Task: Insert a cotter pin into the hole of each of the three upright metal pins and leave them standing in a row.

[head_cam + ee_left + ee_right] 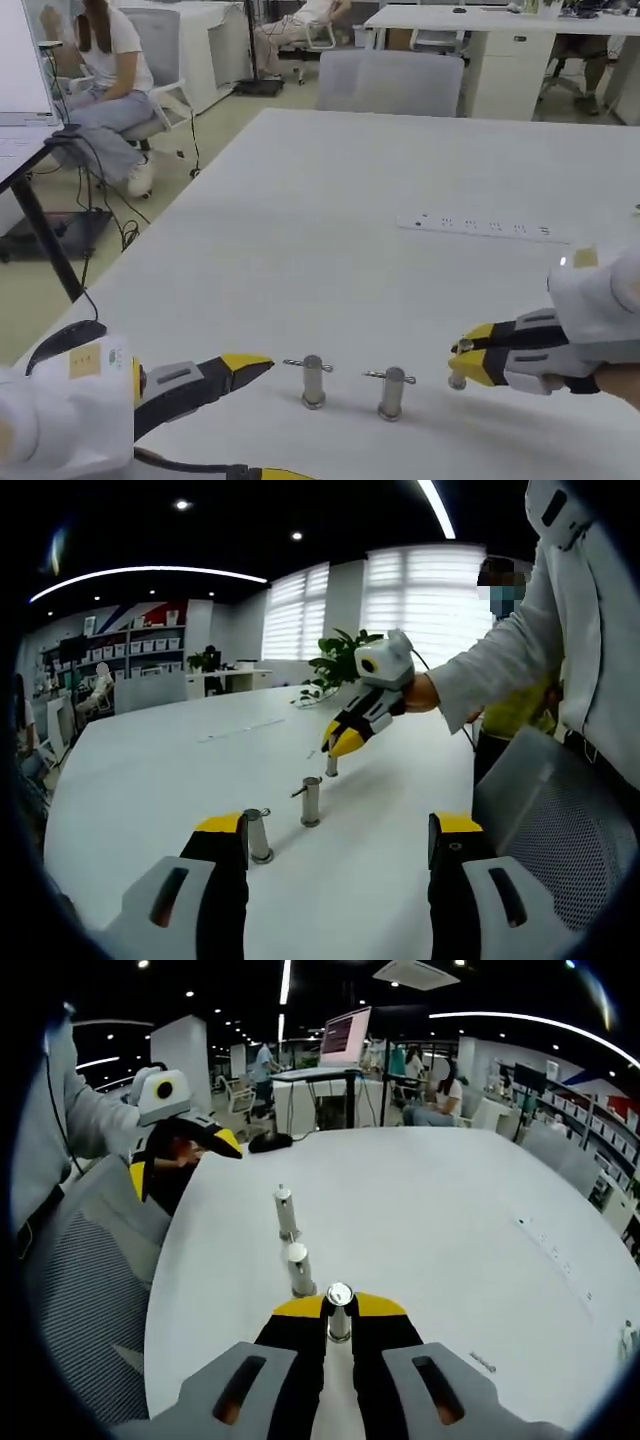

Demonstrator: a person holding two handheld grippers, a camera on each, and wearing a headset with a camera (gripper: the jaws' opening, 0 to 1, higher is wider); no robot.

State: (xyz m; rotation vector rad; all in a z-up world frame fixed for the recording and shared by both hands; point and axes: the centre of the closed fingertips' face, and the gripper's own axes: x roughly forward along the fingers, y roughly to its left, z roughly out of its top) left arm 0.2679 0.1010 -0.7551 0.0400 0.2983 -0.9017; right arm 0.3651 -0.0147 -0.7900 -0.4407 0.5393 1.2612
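Pin (339, 1307) between right gripper (339, 1318) jaws (upright)

White table (300, 220) with a power strip (485, 227) lying flat toward its far right. Grey chair (390, 82) just beyond the far edge. Seated person (112, 60) off left, cables (125, 225) on the floor nearby. Plant (340, 665) before window blinds (410, 590) in the left gripper view.

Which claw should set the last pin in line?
Right. The right claw is shut on the third pin, beside the middle pin. The left claw is open and empty at the row's other end.
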